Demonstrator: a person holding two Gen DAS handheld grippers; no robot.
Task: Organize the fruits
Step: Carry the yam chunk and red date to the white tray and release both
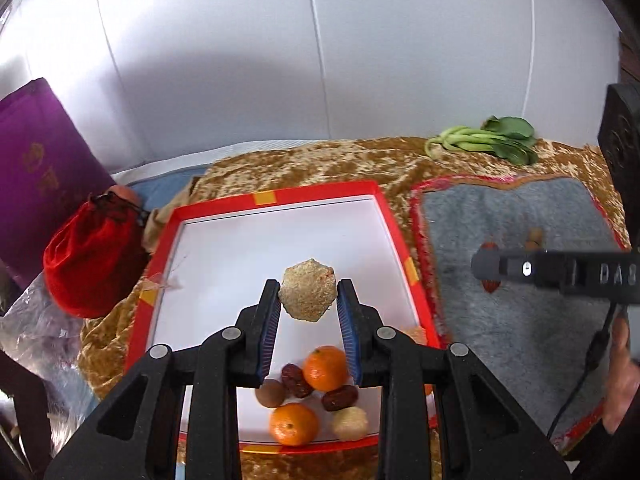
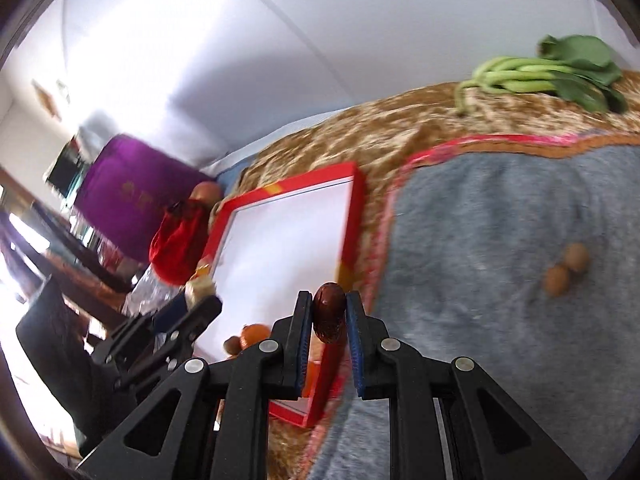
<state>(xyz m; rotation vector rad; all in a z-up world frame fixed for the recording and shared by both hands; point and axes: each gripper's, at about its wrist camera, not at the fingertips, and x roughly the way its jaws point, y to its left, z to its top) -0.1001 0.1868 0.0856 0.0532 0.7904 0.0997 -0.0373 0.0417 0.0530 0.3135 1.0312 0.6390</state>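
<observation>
Left wrist view — both grippers are loaded, each carrying one piece between the tray and the grey mat.

The left gripper (image 1: 308, 296) is clamped on a pale, rough-skinned fruit (image 1: 307, 295) above the red-rimmed tray (image 1: 276, 196), where oranges (image 1: 325, 367) and dates (image 1: 339, 397) lie. The right gripper (image 2: 329, 312) pinches a dark red date (image 2: 329, 313) near the tray's edge, beside the grey mat (image 2: 500, 320) that holds two small brown fruits (image 2: 566, 268). Best lower each piece close to its own kind before letting go — round fruit will likely roll.

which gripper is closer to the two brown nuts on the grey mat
Right. The right gripper, shut on a red date, is over the grey mat near the nuts; the left gripper is over the red tray.
</observation>
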